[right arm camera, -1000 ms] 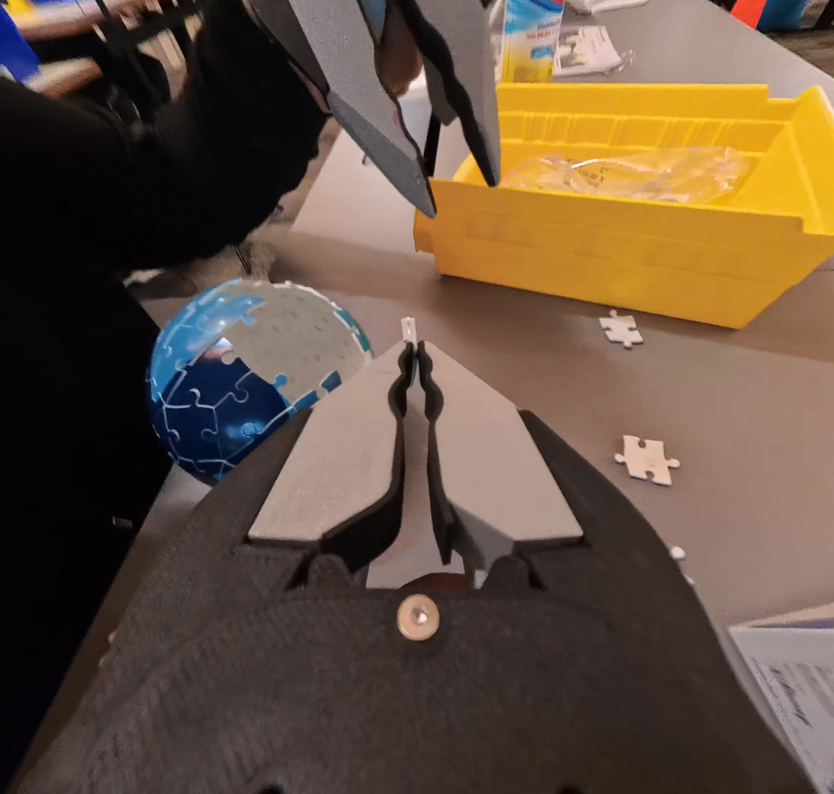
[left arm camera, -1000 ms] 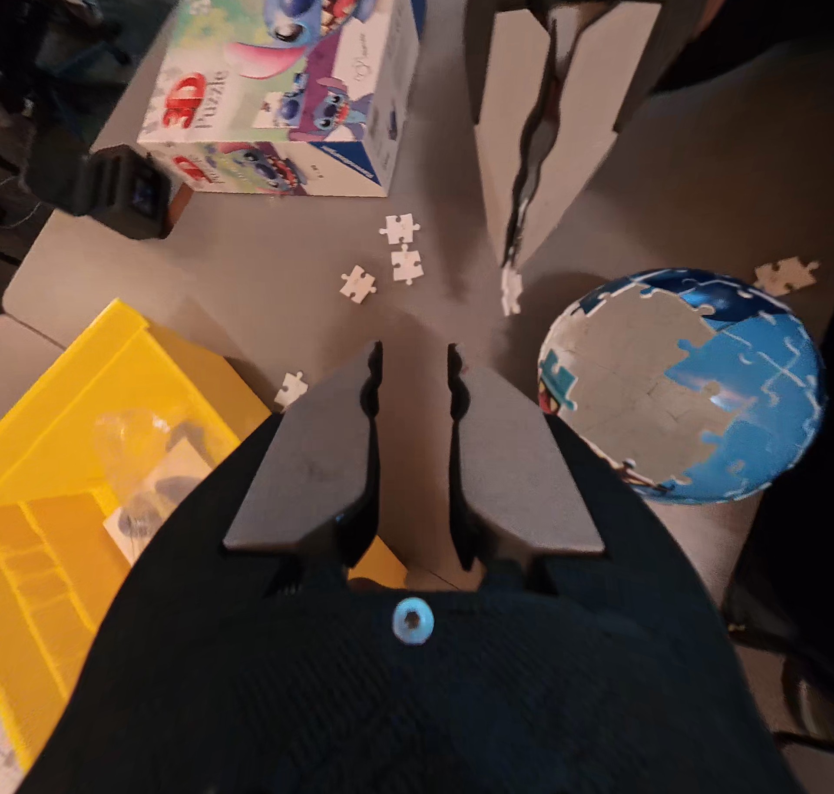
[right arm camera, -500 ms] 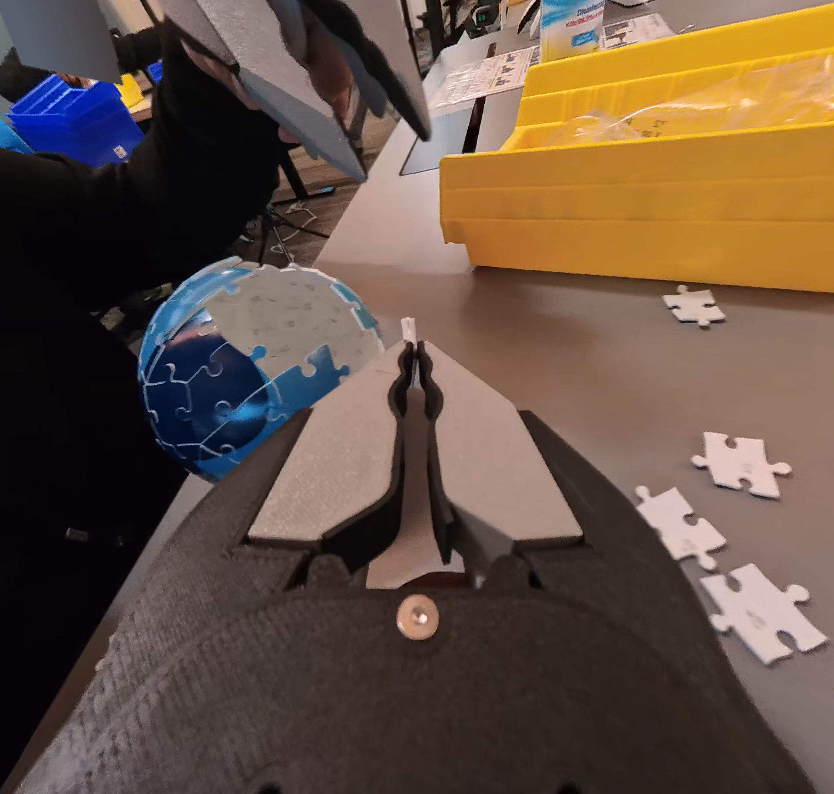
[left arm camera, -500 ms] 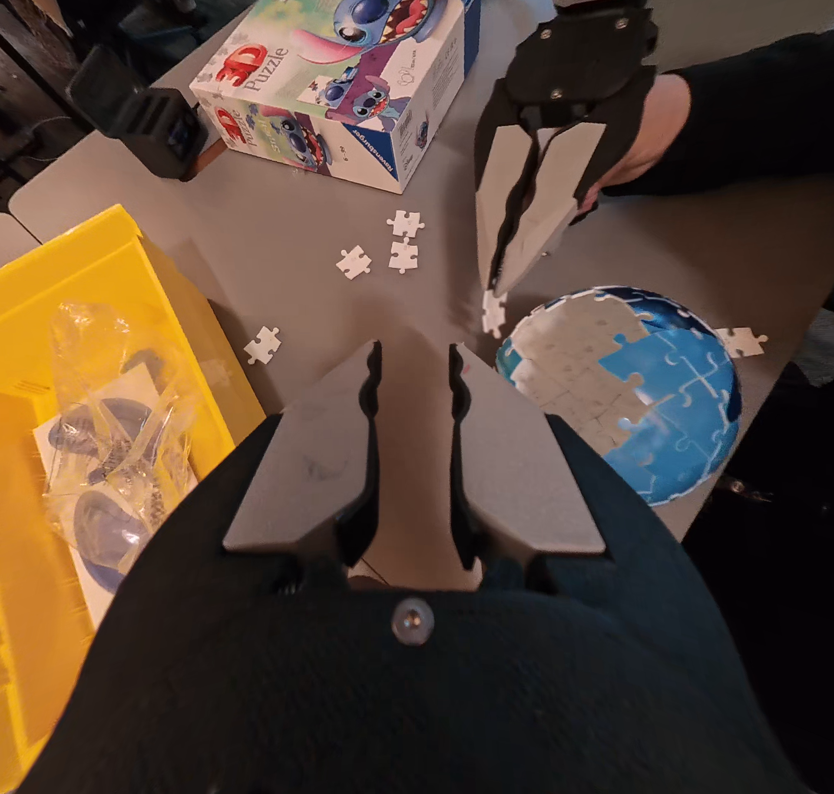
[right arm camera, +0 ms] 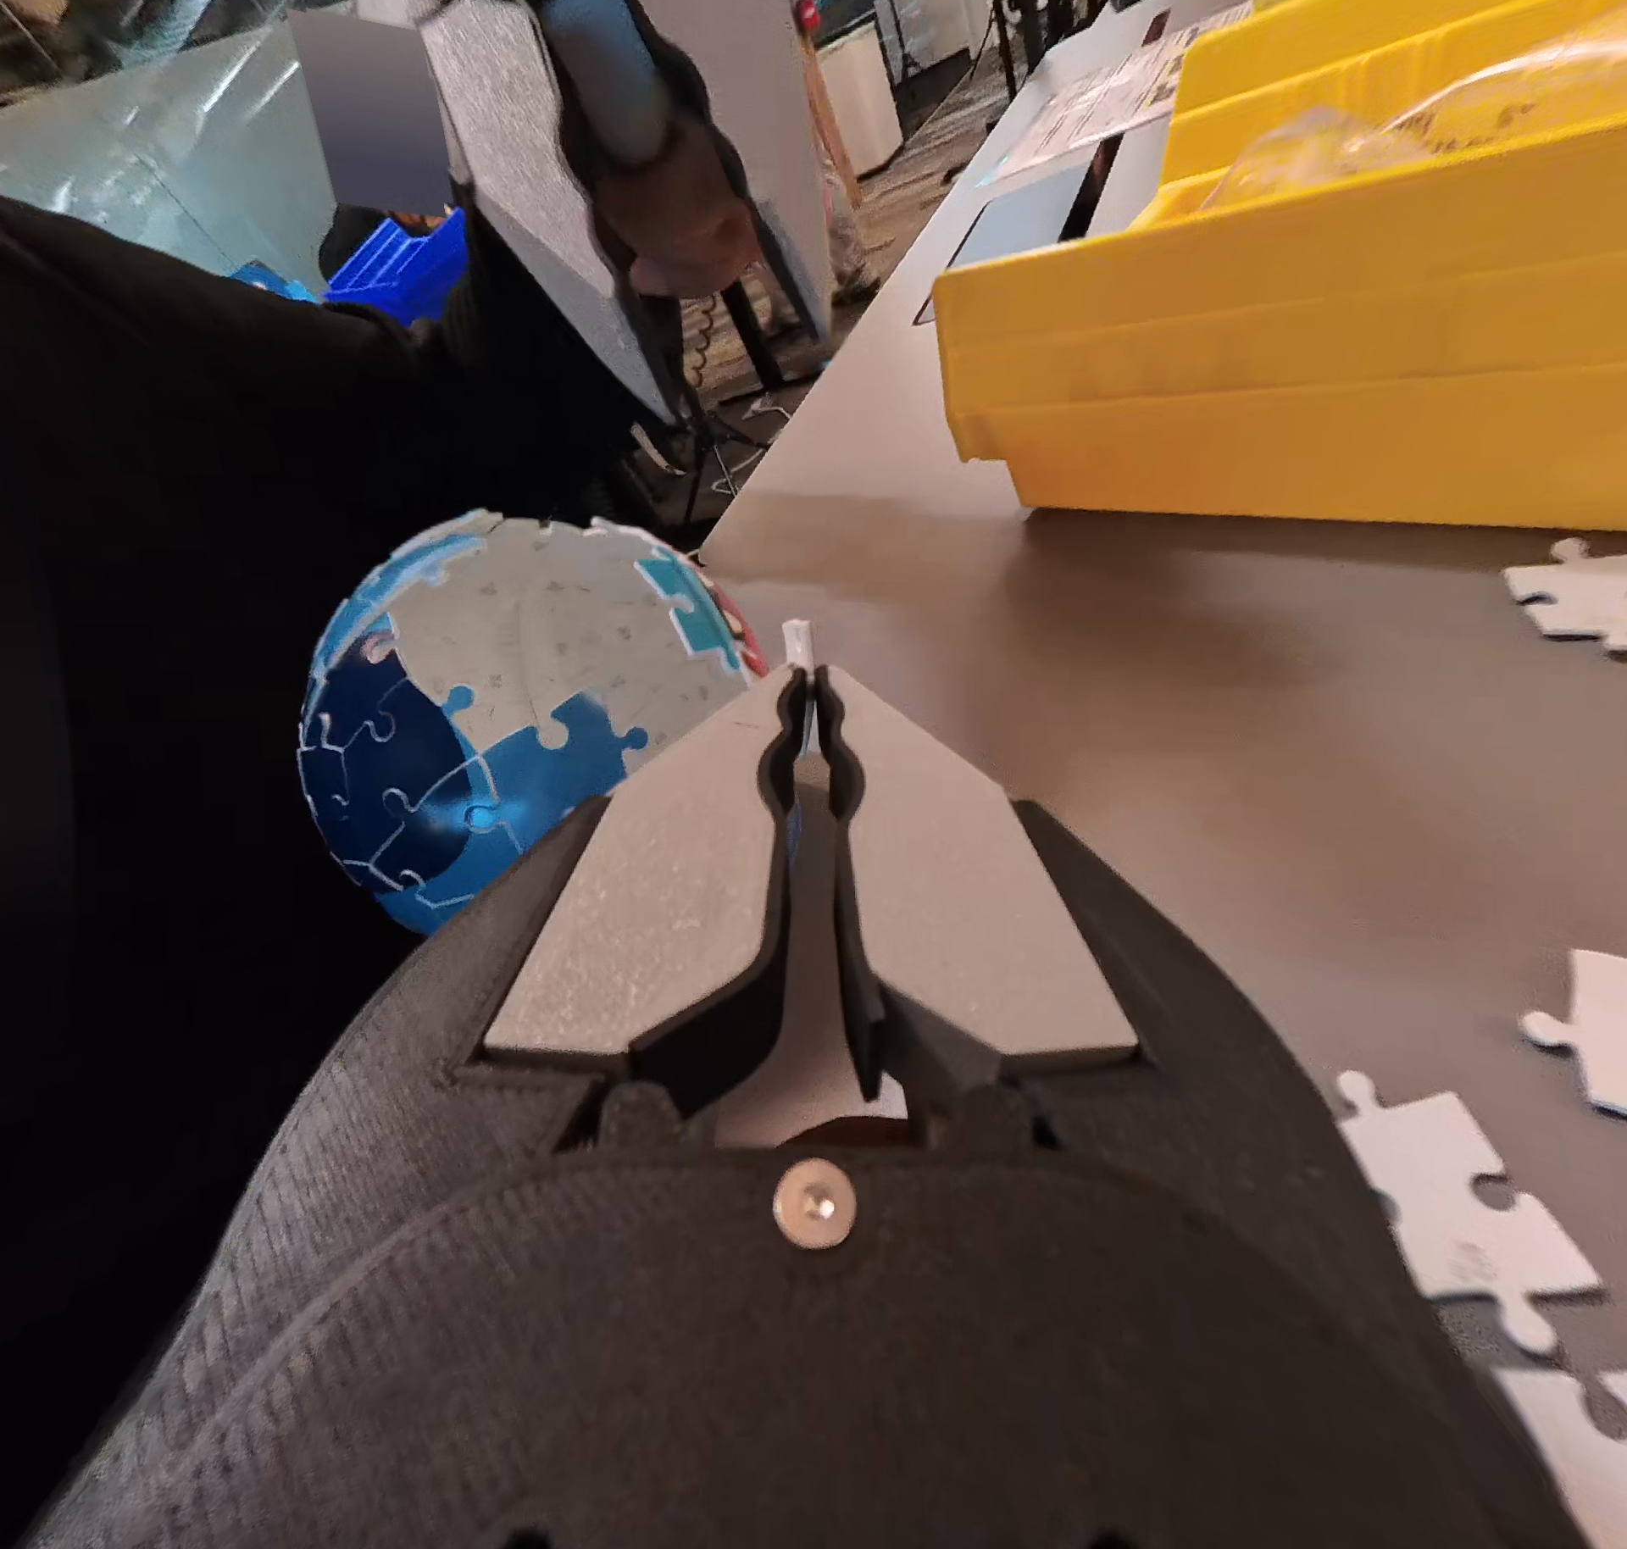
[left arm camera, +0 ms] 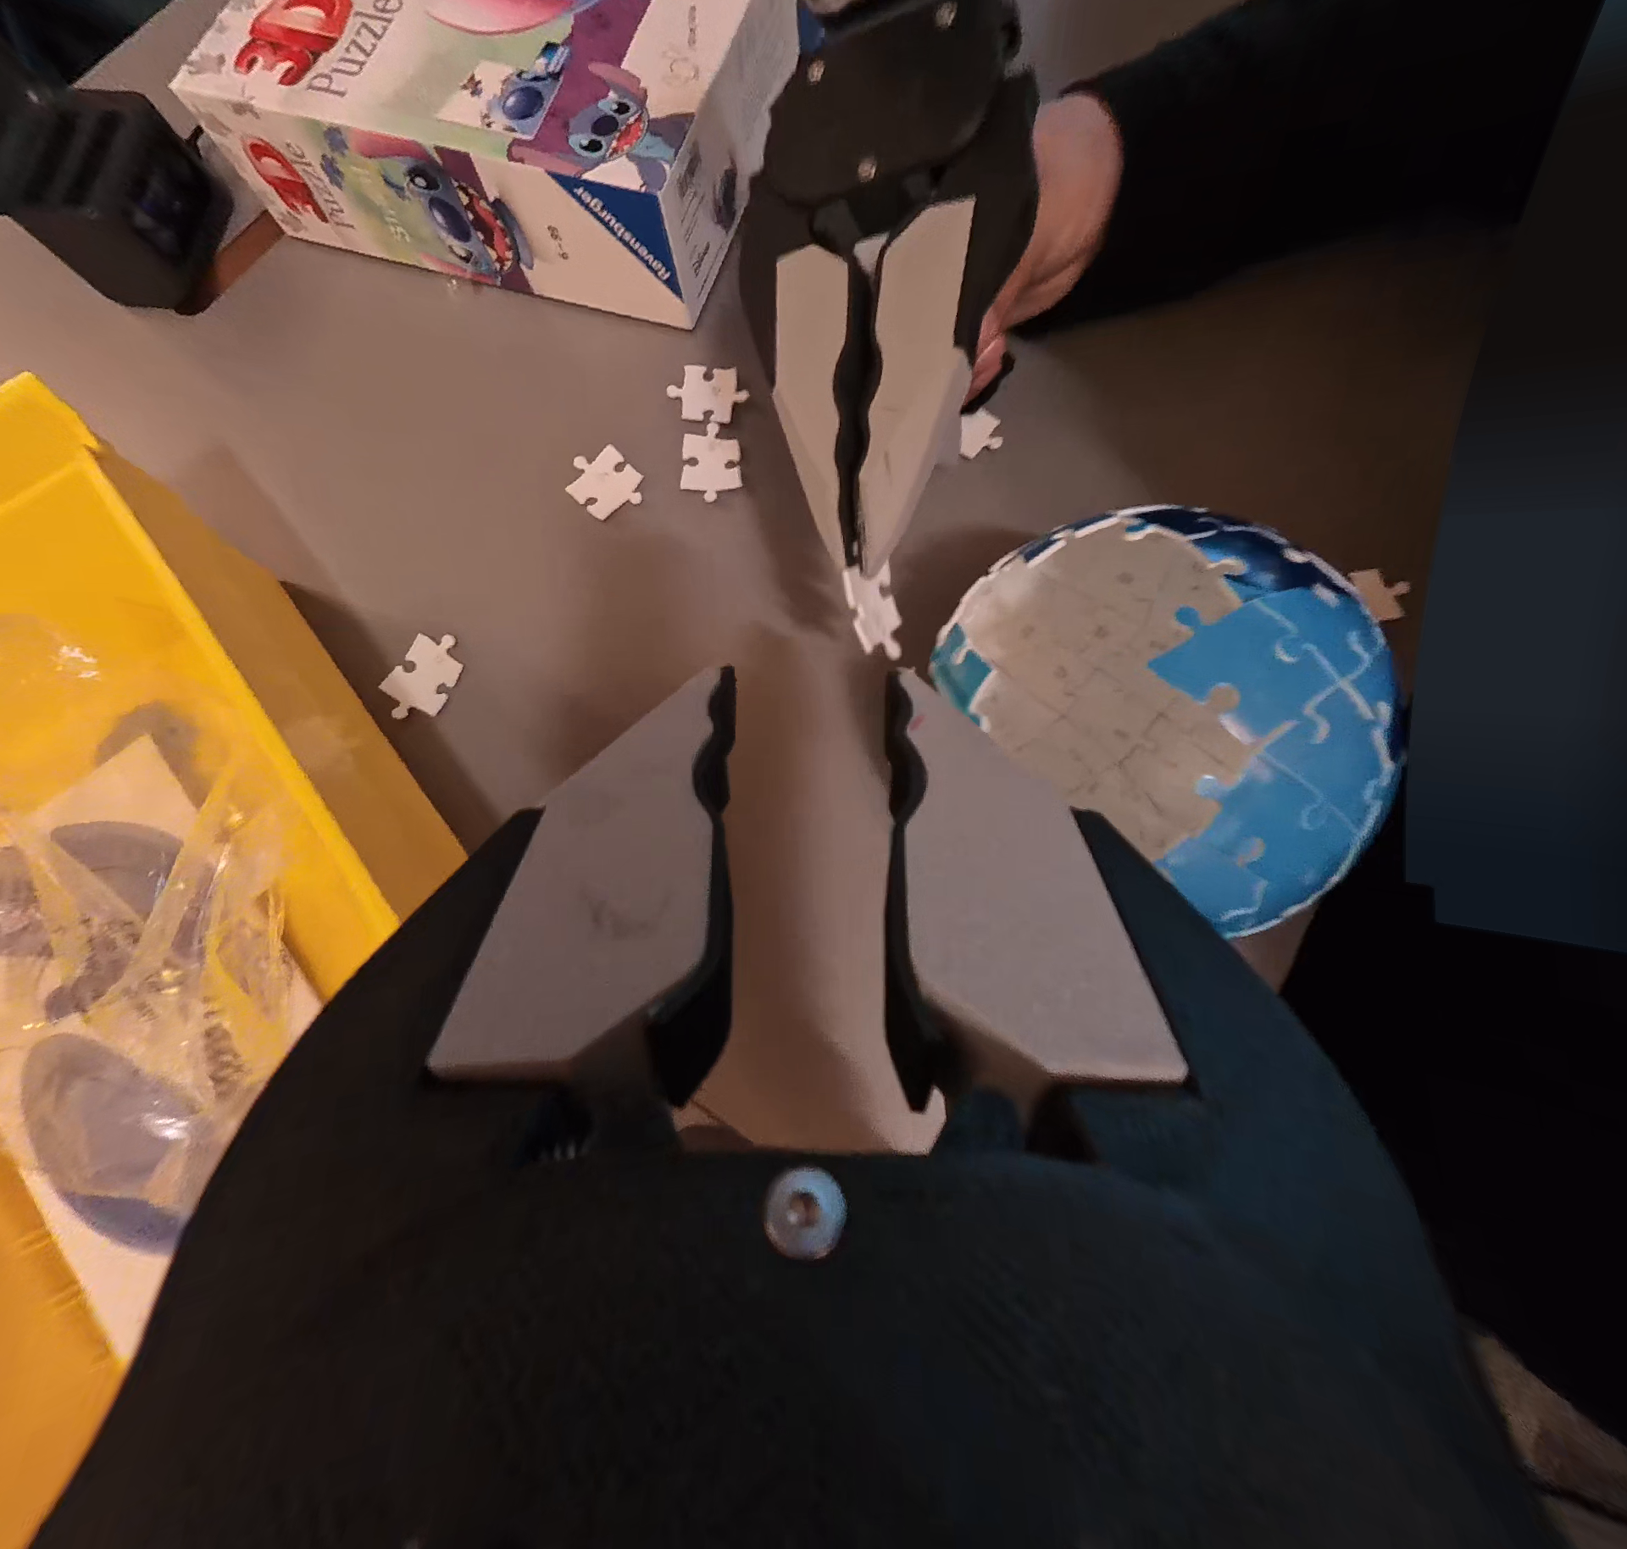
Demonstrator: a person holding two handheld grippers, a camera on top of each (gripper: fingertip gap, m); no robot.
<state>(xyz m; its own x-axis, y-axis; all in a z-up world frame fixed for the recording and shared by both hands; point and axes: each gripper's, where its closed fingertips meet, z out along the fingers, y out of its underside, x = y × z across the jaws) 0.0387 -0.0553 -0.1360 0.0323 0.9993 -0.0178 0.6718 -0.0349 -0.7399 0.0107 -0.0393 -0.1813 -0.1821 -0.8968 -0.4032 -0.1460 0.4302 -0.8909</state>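
Left gripper (left arm camera: 806,697): held above the grey table (left arm camera: 458,397), jaws parted with bare tabletop between them, nothing gripped; puzzle ball just to its right, yellow bin to its left.

Right gripper (left arm camera: 858,560): pointed down toward the table, jaws closed on a single white puzzle piece (left arm camera: 872,609) that stuck out past the tips; piece hung just beside the upper-left edge of the ball, contact not discernible; a hand (left arm camera: 1056,213) in a dark sleeve behind the gripper body.

Puzzle ball (left arm camera: 1171,714): round, partly grey-white and partly blue, set near the table's edge; seen in the right wrist view (right arm camera: 519,714) left of the closed fingers, with a dark-clothed arm beyond it.

Loose puzzle pieces: three clustered (left arm camera: 695,441) between the box and the grippers; one (left arm camera: 423,675) lay close to the bin; one (left arm camera: 1378,595) behind the ball; one (left arm camera: 977,433) partly hidden by the right gripper; several more lay along the right side of the right wrist view (right arm camera: 1461,1199).

Puzzle box (left arm camera: 493,116): printed carton, at the far side of the table; black device (left arm camera: 114,195) beside it.

Yellow bin (left arm camera: 202,644): contained a clear plastic bag (left arm camera: 150,917) over paper.
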